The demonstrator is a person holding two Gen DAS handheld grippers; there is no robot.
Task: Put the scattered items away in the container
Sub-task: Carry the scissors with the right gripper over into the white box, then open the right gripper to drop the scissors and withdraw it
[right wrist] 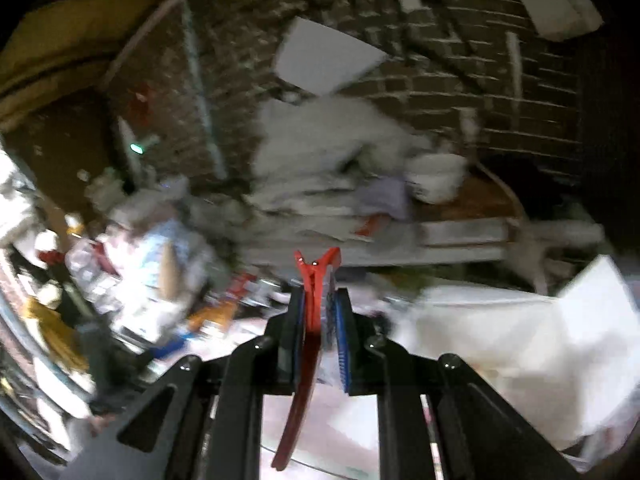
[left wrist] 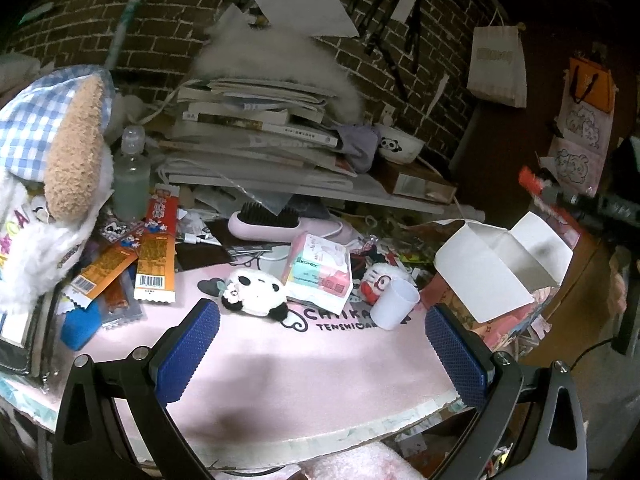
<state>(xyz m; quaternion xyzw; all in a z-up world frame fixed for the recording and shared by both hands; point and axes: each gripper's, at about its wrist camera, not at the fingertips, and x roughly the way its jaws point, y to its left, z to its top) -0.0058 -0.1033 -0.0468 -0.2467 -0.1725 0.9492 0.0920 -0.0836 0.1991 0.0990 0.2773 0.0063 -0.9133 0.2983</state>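
1. The left gripper [left wrist: 322,350] hung over the pink mat [left wrist: 280,380], its fingers wide apart with nothing between them.
2. The right gripper [right wrist: 320,344] was clamped on a red clip [right wrist: 310,344].
3. A panda toy [left wrist: 256,292], tissue pack [left wrist: 320,276] and white cup [left wrist: 394,304] lay on the mat.
4. The open white box [left wrist: 496,276] sat at the mat's right edge.
5. Behind, stacked books [left wrist: 256,132] stood against a brick wall [left wrist: 168,20].

Pink mat [left wrist: 280,380] bears panda plush [left wrist: 256,292], white cup [left wrist: 394,304], tissue pack [left wrist: 320,272].
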